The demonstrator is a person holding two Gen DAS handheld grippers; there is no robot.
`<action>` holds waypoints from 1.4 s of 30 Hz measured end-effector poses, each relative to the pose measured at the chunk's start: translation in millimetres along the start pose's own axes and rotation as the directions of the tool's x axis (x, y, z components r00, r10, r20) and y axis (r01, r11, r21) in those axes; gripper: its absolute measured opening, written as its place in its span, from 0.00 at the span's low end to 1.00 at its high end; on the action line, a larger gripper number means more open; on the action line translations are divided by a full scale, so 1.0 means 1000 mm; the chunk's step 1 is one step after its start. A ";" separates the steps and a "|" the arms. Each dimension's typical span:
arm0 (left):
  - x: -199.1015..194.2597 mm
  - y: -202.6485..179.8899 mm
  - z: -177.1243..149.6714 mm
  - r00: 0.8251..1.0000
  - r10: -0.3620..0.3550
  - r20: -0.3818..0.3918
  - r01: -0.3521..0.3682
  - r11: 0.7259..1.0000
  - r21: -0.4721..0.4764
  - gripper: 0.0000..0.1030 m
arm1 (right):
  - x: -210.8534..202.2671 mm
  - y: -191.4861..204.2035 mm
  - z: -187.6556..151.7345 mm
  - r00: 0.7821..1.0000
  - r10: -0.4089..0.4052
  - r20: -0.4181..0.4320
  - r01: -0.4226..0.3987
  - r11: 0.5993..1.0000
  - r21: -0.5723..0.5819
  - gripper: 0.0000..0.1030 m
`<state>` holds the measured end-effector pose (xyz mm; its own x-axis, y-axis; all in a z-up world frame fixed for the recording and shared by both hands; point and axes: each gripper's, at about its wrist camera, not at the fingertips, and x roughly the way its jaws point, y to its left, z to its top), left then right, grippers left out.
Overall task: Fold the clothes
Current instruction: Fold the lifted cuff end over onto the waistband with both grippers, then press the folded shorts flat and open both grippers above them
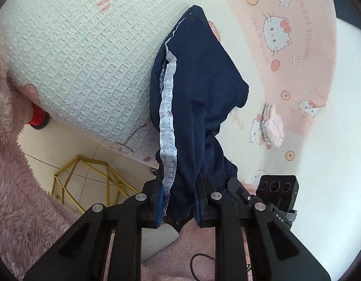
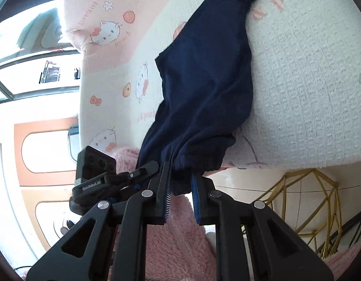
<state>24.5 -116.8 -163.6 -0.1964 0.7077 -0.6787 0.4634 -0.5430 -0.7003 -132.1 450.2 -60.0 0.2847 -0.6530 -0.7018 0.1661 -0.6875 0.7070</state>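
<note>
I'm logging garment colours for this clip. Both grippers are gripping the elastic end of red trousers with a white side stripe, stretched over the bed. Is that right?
Not quite: the trousers are navy blue, not red, as the left wrist view shows. The left gripper and right gripper do grip the elastic end, and the white stripe is there, over the bed.

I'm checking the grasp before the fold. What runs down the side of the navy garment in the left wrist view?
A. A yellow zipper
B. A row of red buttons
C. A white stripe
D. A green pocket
C: a white stripe runs along the navy garment down to the left gripper, which is shut on its gathered elastic edge; no buttons, zipper or pocket show.
</note>
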 end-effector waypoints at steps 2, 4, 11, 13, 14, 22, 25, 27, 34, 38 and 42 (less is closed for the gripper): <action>-0.001 -0.005 0.016 1.000 -0.011 -0.013 0.011 1.000 -0.010 0.19 | -0.006 0.004 0.010 0.999 0.041 0.020 -0.041 0.999 0.019 0.13; -0.001 -0.015 0.035 0.999 -0.026 -0.024 0.025 1.000 -0.016 0.20 | -0.008 0.013 0.022 0.997 0.056 0.044 -0.057 0.998 0.022 0.13; 0.005 -0.052 0.111 1.000 0.015 -0.025 -0.015 1.000 0.005 0.51 | -0.021 0.031 0.074 0.985 -0.068 0.160 0.066 0.998 0.013 0.16; -0.006 -0.067 0.119 0.998 0.055 0.038 -0.059 0.992 0.114 0.51 | -0.007 0.042 0.081 0.969 -0.136 0.205 0.145 0.989 -0.027 0.20; -0.013 -0.077 0.119 0.994 0.080 0.080 -0.095 0.976 0.197 0.51 | 0.000 0.047 0.085 0.959 -0.170 0.228 0.185 0.982 -0.046 0.21; 0.019 -0.102 0.100 0.920 0.293 0.260 -0.391 0.698 0.600 0.51 | 0.049 0.077 0.064 0.824 -0.480 0.301 0.566 0.729 -0.385 0.35; 0.035 -0.110 0.095 0.913 0.305 0.272 -0.407 0.618 0.672 0.51 | 0.065 0.073 0.067 0.832 -0.502 0.234 0.551 0.708 -0.441 0.35; 0.050 -0.115 0.091 0.904 0.329 0.271 -0.419 0.570 0.707 0.47 | 0.066 0.069 0.066 0.831 -0.512 0.220 0.553 0.711 -0.434 0.35; 0.045 -0.116 0.114 0.891 0.317 0.326 -0.454 0.592 0.666 0.08 | 0.022 0.055 0.046 0.830 -0.501 0.243 0.557 0.731 -0.395 0.38; 0.026 -0.121 0.138 0.912 0.242 0.332 -0.405 0.663 0.630 0.08 | 0.019 0.056 0.049 0.830 -0.500 0.249 0.558 0.722 -0.408 0.42; 0.035 -0.120 0.152 0.918 0.234 0.319 -0.389 0.686 0.616 0.08 | 0.038 0.057 0.062 0.844 -0.492 0.216 0.534 0.724 -0.436 0.50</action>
<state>-169.1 -95.7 -137.0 -0.3478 0.3786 -0.8577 -0.1380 -0.9256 -0.3526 -170.4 366.4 -52.2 -0.0454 -0.2813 -0.9585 0.6842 -0.7079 0.1754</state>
